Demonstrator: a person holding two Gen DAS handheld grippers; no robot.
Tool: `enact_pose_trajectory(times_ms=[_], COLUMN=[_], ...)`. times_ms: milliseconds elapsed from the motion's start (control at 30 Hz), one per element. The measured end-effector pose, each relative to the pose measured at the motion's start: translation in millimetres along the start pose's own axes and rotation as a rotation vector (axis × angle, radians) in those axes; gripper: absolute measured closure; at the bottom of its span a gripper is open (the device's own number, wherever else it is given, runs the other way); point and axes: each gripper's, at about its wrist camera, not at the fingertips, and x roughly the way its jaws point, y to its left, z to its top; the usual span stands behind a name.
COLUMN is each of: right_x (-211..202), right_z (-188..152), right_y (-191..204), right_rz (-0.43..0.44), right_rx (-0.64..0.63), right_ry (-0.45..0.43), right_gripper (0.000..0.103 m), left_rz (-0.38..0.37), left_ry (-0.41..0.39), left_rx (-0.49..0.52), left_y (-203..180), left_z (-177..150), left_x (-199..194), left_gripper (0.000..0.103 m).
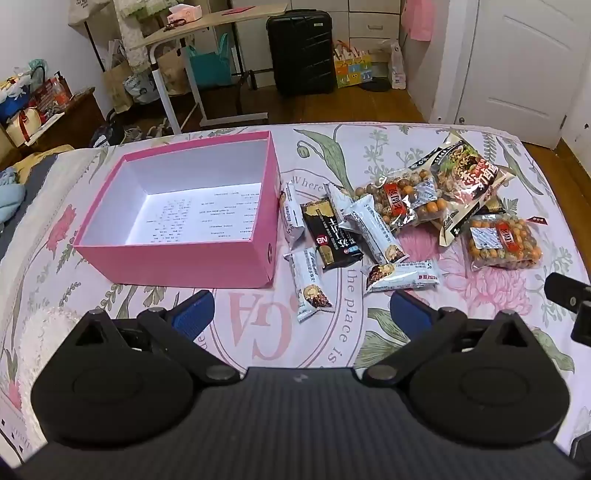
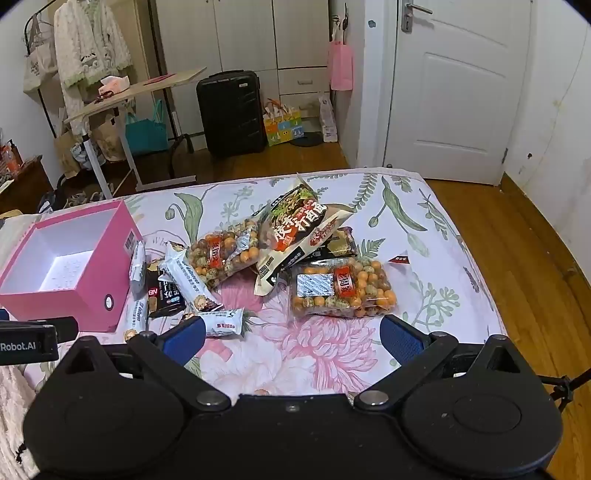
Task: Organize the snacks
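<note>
An open pink box (image 1: 177, 258) with a white, empty inside sits on the floral bedspread; it also shows at the left of the right wrist view (image 2: 92, 236). Snacks lie to its right: several white bars (image 1: 376, 229), a black packet (image 1: 332, 236), two clear bags of orange nuts (image 1: 502, 243) (image 2: 343, 288), and a large noodle bag (image 1: 465, 177) (image 2: 295, 229). My left gripper (image 1: 301, 314) is open and empty, hovering in front of the bars. My right gripper (image 2: 291, 336) is open and empty, just in front of a nut bag.
The bedspread (image 2: 424, 229) ends at a wooden floor on the right. Beyond the bed stand a black suitcase (image 1: 299, 51), a rolling side table (image 1: 207, 26), bags and a white door (image 2: 454, 92). The left gripper's body (image 2: 29, 336) shows at the right wrist view's left edge.
</note>
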Motion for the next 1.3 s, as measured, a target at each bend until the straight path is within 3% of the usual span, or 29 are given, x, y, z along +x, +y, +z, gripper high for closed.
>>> enact_pose_trajectory(times_ms=[467,1300], right_x=[5.7,3.7], right_z=[-5.2,-7.1], right_y=[-3.2,0.8], right_rz=[-0.007,-0.024], right_rx=[0.004,-0.015], right_ry=[0.019,0.026], right_gripper=[0.001,0.001], left_rz=[-0.001,-0.009], left_ry=[0.007,0.004], left_rx=[0.031,-0.019], left_y=[-4.1,6.4], left_z=[-1.9,-3.4], left_x=[4.1,-0.1], left_gripper=[0.000,0.000])
